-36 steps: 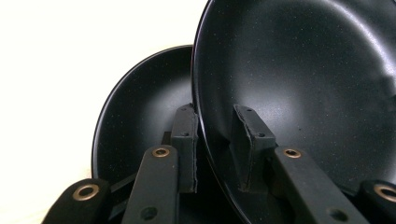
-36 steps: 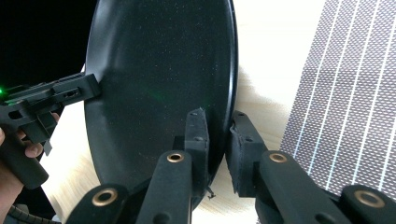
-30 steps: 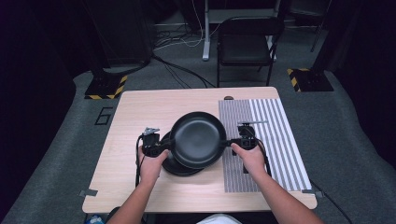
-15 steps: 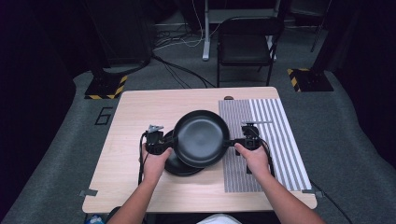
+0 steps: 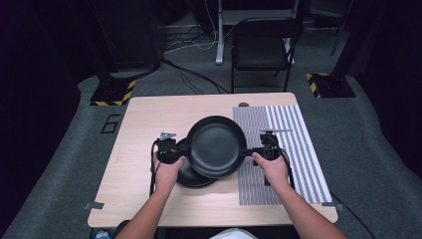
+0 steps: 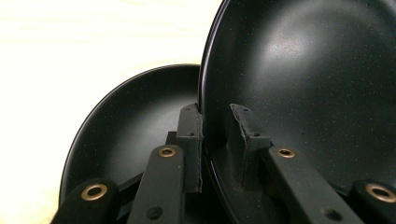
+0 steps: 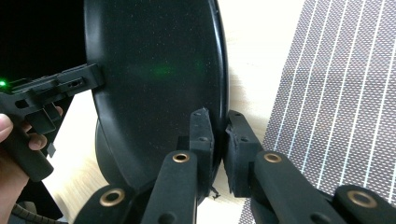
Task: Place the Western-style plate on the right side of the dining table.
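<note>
Black pan [image 5: 216,146] rim clamped between left tool [image 5: 175,150] and right tool [image 5: 255,151].

upper plate [image 5: 217,146] above lower plate [image 5: 191,175]; left tool [image 5: 180,151] | right tool [image 5: 250,153] at opposite rims; mat [image 5: 293,149] right

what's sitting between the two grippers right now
A black plate, clamped at opposite rim edges by the left gripper and right gripper, above a second plate; the high view shows this.

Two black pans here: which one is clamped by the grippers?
The upper pan, held at opposite rims by left gripper and right gripper; the lower pan lies on the table.
</note>
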A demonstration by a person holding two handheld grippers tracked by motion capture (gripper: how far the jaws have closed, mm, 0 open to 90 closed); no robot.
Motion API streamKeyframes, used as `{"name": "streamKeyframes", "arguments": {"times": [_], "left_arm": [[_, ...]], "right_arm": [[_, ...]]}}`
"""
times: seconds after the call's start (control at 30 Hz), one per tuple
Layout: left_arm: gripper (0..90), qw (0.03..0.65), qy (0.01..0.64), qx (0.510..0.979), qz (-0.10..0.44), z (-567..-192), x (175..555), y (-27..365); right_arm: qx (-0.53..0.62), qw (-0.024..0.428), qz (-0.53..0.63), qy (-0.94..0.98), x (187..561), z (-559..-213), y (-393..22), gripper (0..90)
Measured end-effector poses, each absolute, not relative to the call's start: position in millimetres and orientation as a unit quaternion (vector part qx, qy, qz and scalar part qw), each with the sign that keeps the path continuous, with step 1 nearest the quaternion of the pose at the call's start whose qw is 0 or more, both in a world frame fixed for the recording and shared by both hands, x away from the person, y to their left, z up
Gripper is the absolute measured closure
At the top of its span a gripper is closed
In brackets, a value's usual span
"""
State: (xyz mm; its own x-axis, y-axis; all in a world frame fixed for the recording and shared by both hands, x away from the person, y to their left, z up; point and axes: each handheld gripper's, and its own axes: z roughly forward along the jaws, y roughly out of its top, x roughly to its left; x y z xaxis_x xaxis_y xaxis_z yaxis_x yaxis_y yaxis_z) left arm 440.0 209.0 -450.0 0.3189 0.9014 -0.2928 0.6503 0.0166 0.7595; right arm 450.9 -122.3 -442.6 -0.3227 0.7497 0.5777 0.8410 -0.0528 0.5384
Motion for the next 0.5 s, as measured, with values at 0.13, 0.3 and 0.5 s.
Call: {"name": "streamKeyframes", "arguments": {"times": [0.13,0.3,0.5], "left_arm": [[75.0,0.439,0.564,0.685,0.145,-447.6,440.7,207.5],[75.4,0.442,0.561,0.684,0.146,-443.6,441.7,203.7],[75.4,0.443,0.557,0.687,0.149,-440.3,442.7,198.4]], "right_arm": [[-0.579,0.051,-0.439,-0.685,450.0,-440.2,-124.5,83.1],[-0.578,0.049,-0.444,-0.683,449.3,-436.8,-128.5,83.4],[-0.580,0.046,-0.447,-0.680,448.1,-434.0,-133.8,83.4]]}}
